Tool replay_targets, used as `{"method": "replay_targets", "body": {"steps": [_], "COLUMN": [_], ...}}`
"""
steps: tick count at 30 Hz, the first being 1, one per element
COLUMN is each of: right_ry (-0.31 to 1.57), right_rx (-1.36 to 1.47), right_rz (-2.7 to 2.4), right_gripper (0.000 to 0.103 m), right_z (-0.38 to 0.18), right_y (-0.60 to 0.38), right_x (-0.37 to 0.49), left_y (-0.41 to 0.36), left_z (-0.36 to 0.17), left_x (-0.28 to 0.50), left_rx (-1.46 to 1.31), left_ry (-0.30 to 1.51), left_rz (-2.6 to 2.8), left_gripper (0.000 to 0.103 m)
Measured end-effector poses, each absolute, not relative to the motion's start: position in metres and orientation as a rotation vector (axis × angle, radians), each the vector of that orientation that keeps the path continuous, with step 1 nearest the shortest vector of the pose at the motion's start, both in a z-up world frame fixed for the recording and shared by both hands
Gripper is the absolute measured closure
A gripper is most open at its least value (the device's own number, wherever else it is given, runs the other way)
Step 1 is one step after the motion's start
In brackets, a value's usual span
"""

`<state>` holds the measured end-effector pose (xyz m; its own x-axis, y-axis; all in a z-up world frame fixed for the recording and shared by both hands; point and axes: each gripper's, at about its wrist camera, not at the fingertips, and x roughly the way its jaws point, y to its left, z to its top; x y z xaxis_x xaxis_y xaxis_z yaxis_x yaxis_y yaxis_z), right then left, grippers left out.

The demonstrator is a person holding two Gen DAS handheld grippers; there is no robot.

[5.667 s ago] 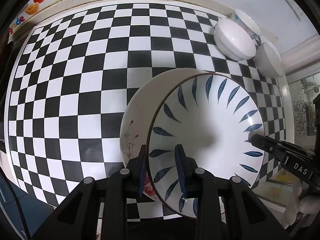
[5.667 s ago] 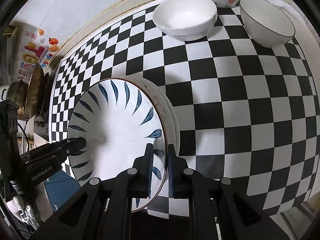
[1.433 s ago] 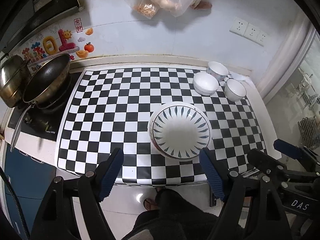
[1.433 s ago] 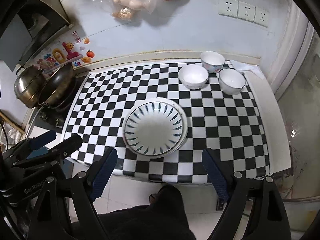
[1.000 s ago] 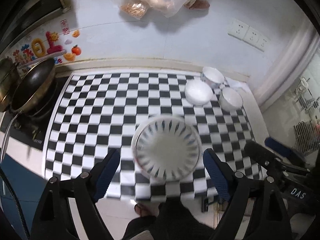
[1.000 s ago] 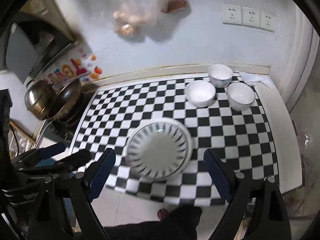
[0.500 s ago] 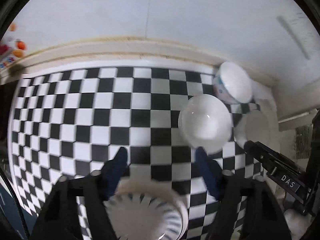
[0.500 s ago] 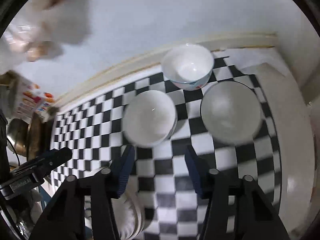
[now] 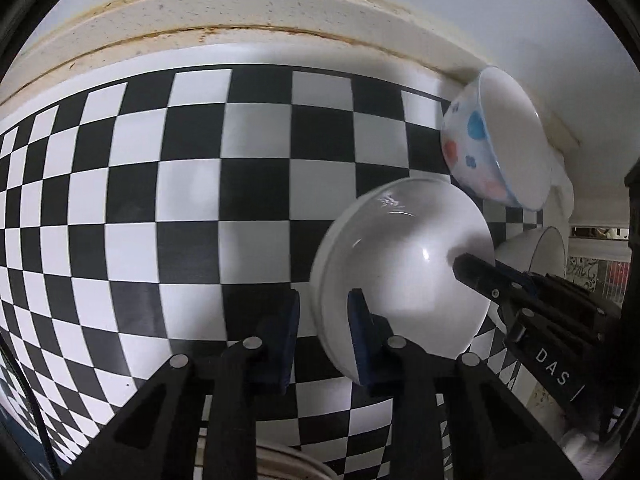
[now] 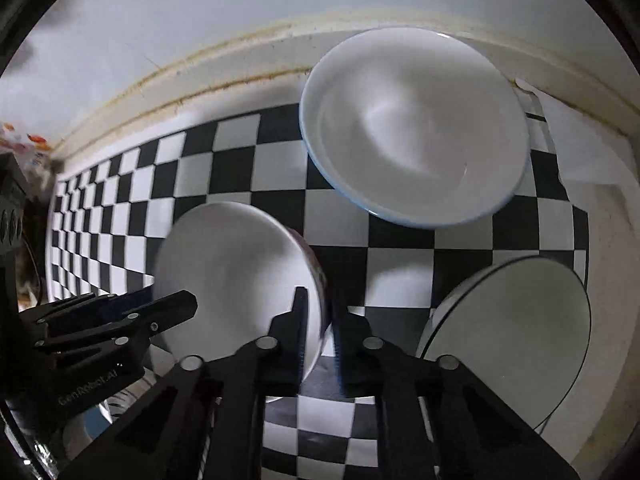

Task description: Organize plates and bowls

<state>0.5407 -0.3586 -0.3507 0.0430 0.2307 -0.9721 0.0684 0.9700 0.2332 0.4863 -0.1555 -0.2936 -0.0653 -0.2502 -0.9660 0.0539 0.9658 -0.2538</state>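
Note:
A plain white bowl [image 9: 404, 264] stands on the checkered counter [image 9: 160, 200]. My left gripper [image 9: 323, 330] straddles its near-left rim, one finger inside and one outside, a small gap showing. My right gripper [image 10: 320, 328] straddles the same bowl's [image 10: 236, 272] right rim, its fingers close around it. The right gripper also shows in the left wrist view [image 9: 472, 270], reaching into the bowl. A bowl with coloured spots [image 9: 492, 144] stands behind, also in the right wrist view [image 10: 412, 124]. A black-rimmed bowl [image 10: 508, 340] stands to the right.
The counter's raised back edge [image 9: 240, 16] and the wall run close behind the bowls. The stacked plates' rim [image 9: 288, 460] shows at the bottom of the left wrist view. A white cloth [image 10: 560, 120] lies at the back right corner.
Both grippers have dropped from high above the counter to the white bowl. Their fingers have narrowed from wide open to straddling its rim on opposite sides.

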Motion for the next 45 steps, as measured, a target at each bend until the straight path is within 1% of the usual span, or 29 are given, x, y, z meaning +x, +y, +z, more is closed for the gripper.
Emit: {"method": "replay_targets", "body": {"steps": [5,8,13,21,27,35,45], "right_ry": [1.538,1.530,1.499,1.429,1.402,1.431,1.487], "right_rx": [0.248,0.260,0.286,0.282,0.325,0.405,0.469], "right_rz": [0.131,0.130,0.142,0.100,0.074,0.050,0.038], "right_gripper": [0.095,0.095,0.095,0.095,0.095,0.095,0.095], "right_z": [-0.355,-0.353,-0.329,-0.283,-0.245,-0.255,-0.298], "right_y": [-0.359,-0.359,-0.349,-0.365,-0.394,-0.411,-0.415], "right_x": [0.545,0.543,0.524,0.476,0.407,0.327,0.285], "left_y": [-0.162,-0.165,-0.168,-0.187,-0.200,-0.217,-0.225], "left_z": [-0.287,-0.274,-0.243,-0.203,-0.183,-0.193,-0.232], "left_x": [0.480,0.474,0.461,0.410,0.368,0.322,0.298], "left_rx": [-0.119,-0.100,-0.063,-0.028,-0.027,0.025,0.060], "left_ry": [1.610,1.596,1.561,1.512,1.495,1.525,1.601], "left_rz": [-0.251,-0.256,-0.260,-0.340,-0.420,-0.482,-0.478], "left_gripper": [0.081,0.081,0.081,0.081,0.081,0.081,0.081]}}
